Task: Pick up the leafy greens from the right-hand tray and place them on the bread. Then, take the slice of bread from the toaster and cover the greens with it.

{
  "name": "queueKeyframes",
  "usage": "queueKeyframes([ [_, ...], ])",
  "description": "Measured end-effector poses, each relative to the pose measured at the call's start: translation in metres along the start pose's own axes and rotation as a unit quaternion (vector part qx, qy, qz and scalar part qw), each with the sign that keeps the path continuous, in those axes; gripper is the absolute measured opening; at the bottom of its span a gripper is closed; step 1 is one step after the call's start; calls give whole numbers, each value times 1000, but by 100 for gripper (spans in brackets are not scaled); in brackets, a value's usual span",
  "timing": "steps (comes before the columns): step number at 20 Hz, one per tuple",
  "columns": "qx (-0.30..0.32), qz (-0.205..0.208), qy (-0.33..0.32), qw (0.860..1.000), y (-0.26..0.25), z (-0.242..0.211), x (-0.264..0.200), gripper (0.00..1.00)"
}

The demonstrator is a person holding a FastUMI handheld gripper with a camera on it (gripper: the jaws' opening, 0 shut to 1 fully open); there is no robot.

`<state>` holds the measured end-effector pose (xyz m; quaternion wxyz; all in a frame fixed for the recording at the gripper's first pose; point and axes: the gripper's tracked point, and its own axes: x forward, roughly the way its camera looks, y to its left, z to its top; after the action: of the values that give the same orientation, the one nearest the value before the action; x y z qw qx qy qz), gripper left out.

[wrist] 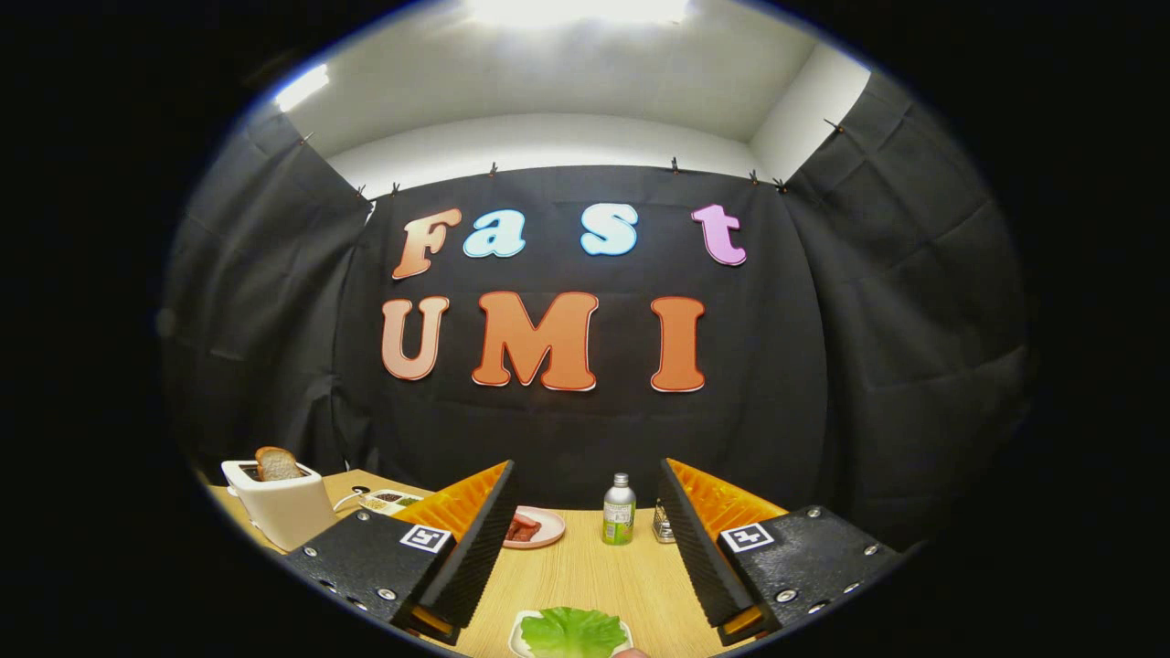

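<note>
In the gripper view, the gripper was held above a wooden table with its two fingers spread wide apart and nothing between them. Low down in the gap, nearer the camera than the fingertips, a green lettuce leaf lay on a small white tray. The leaf covered most of that tray, and neither finger touched it.

Beyond the fingertips, toward the far side of the table, a pink plate held some reddish food; the left finger hid part of the plate. To the right of the plate stood a small bottle with a green label and a silver cap, upright and well apart from the leaf. Just right of the bottle, close to the right finger, was a small shaker, partly hidden.

Off to the left, beyond the left finger's base, a white toaster stood near the table's edge with a slice of bread sticking up out of its slot. Between the toaster and the left finger lay a small divided dish with dark and pale contents, too small to tell apart.
</note>
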<state>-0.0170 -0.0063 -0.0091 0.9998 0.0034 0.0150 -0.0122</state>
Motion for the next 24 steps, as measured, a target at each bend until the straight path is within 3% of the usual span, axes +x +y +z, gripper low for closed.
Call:
queueKeyframes([
  [5,-17,3,14,1000,-1,-13,0,91],
  [15,-16,12,116,993,6,-93,6,92],
  [20,12,55,234,971,19,-157,5,89],
  [24,-6,74,304,950,22,-189,2,89],
])
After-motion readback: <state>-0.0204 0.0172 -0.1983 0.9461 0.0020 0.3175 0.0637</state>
